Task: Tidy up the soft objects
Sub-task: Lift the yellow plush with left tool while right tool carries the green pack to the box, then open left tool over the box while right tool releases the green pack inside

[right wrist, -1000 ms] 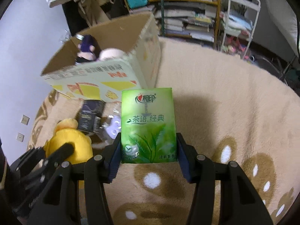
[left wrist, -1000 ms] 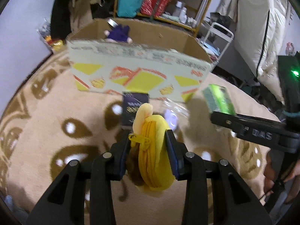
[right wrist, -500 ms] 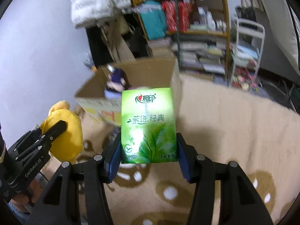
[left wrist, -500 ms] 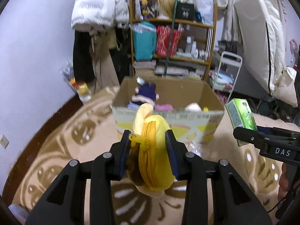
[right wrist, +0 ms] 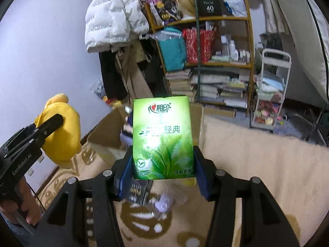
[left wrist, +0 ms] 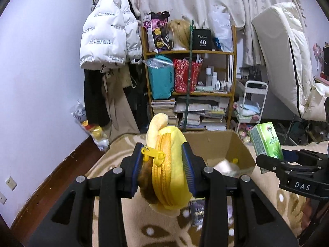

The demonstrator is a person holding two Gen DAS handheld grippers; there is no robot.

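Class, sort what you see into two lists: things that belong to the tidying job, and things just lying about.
Job:
yellow plush pouch
green tissue pack
cardboard box

Lying about:
dark small box
white puffer jacket
bookshelf

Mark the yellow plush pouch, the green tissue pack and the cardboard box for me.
Yellow plush pouch [left wrist: 164,170]: left wrist view, on its zipper seam between the pads.
Green tissue pack [right wrist: 162,140]: right wrist view, middle of its printed front.
Cardboard box [left wrist: 213,144]: left wrist view, on its bare inner back wall.
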